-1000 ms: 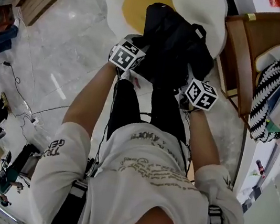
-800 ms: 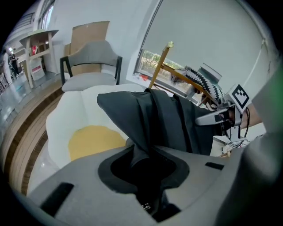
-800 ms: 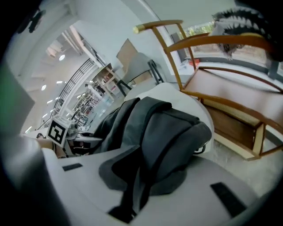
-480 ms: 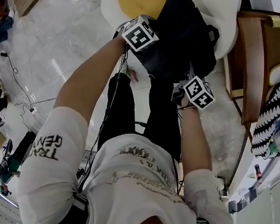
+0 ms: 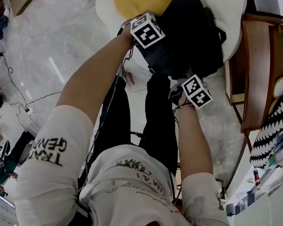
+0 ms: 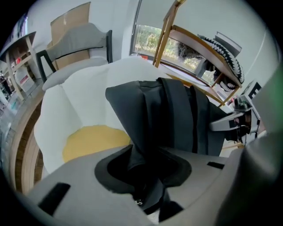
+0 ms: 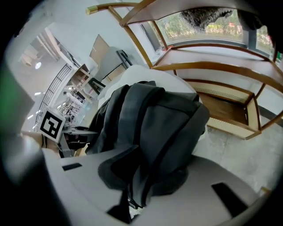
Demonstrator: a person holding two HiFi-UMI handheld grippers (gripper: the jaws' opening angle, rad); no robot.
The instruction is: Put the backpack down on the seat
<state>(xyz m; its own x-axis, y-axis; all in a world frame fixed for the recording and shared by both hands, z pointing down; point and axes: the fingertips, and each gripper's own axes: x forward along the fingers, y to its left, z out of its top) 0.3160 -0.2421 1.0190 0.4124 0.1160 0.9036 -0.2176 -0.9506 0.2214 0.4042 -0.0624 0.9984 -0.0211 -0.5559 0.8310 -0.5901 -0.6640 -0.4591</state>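
The backpack point(image 5: 184, 34), black and limp, is over the white part of a fried-egg-shaped seat point(image 5: 102, 1), just beside its yellow centre. From here I cannot tell whether its base already rests on the cushion.

Two hand-held grippers hold it by folds of fabric. The left gripper point(image 6: 146, 176) has a dark strap pinched in its jaws, which are opening. The right gripper point(image 7: 132, 176) has its jaws closed on another fold of the bag.

To do this step well, I judge the bag should be fully settled on the cushion before either grip lets go, and set well inside the seat's edge, since soft fabric may slump sideways.

The head view alone shows the seat's outline, the person's arms, the marble floor point(image 5: 51, 41) and a wooden shelf unit point(image 5: 255, 75) at the right. The left gripper view shows the yellow centre point(image 6: 93, 139) lying beside and below the bag. The right gripper view shows the bag's broad padded side and the other gripper's marker cube point(image 7: 52, 123).
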